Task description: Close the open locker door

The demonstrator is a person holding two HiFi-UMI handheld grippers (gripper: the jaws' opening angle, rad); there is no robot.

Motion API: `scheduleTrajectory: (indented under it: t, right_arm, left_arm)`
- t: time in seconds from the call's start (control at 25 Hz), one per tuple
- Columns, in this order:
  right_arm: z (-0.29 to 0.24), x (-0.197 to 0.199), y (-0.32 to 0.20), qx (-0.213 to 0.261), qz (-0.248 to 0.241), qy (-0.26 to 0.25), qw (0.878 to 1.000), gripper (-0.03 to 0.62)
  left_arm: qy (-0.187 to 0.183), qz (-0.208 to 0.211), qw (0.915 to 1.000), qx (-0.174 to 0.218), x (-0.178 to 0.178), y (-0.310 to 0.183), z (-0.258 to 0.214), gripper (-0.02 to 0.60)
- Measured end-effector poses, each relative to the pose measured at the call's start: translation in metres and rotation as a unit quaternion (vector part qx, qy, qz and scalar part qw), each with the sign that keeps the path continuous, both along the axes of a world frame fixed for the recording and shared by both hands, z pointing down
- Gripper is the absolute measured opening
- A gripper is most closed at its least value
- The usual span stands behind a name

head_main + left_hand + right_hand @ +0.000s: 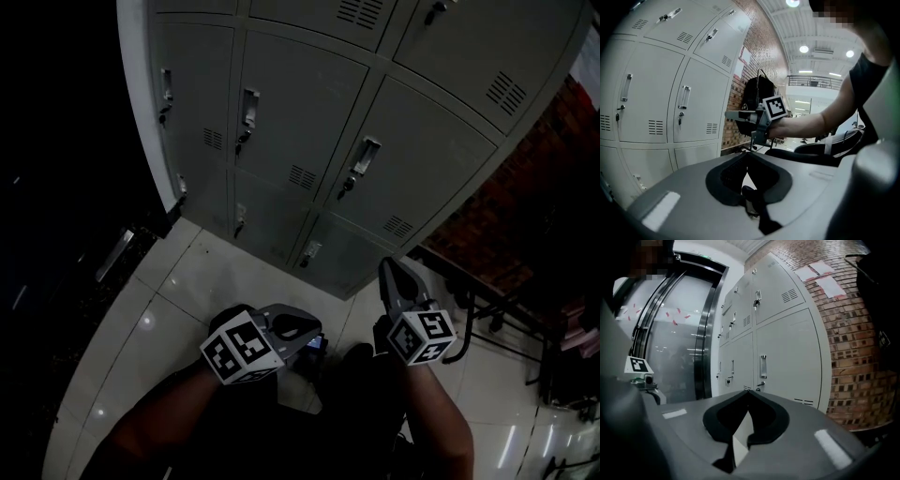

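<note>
Both grippers sit low in the head view, close to the person's body. The left gripper (pixel 314 339) points right across the body. Its jaws are clenched tip to tip with nothing between them, as its own view shows (pixel 749 154). The right gripper (pixel 388 272) points up toward the lockers, and its jaws are likewise pressed together and empty (pixel 749 392).

Ahead of them stands the bank of grey lockers (pixel 375 122), filling the upper centre of the head view. Each of the locker doors (pixel 300 127) in sight lies flush with its frame, with a small handle (pixel 248 108) at its edge and vent slots (pixel 302 176) below.

Pale glossy floor tiles (pixel 216 272) run from the locker base to the person's feet. A red brick wall (pixel 534 197) adjoins the lockers on the right, with sheets of paper (pixel 820 275) stuck to it. A black bag (pixel 757 93) hangs near that wall. On the lockers' far side is a glass door (pixel 679 343) in a metal frame.
</note>
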State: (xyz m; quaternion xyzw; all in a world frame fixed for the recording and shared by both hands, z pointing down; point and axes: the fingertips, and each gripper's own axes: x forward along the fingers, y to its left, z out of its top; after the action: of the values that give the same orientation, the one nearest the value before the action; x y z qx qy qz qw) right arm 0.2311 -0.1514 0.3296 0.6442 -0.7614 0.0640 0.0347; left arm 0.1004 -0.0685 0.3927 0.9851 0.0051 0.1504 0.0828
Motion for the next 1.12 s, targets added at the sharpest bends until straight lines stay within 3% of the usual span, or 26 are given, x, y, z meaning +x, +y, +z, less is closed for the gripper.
scheduleTrajectory:
  t: [0.36,0.68,1.12]
  right_arm:
    - [0.008,0.007,0.059,-0.008,0.007,0.009,1.000,0.003]
    - [0.015,-0.004,0.100,-0.022,-0.019,0.013,0.999,0.003]
    - [0.042,-0.001,0.126,-0.036,-0.030,0.002,0.999,0.002]
  left_arm:
    - [-0.005,0.002,1.0000,0.006,-0.003,-0.003,-0.001,0.012]
    - [-0.010,0.007,0.9998,0.013,0.002,0.003,0.002,0.012]
    - [-0.022,0.021,0.9994,0.019,0.012,0.010,0.005,0.012]
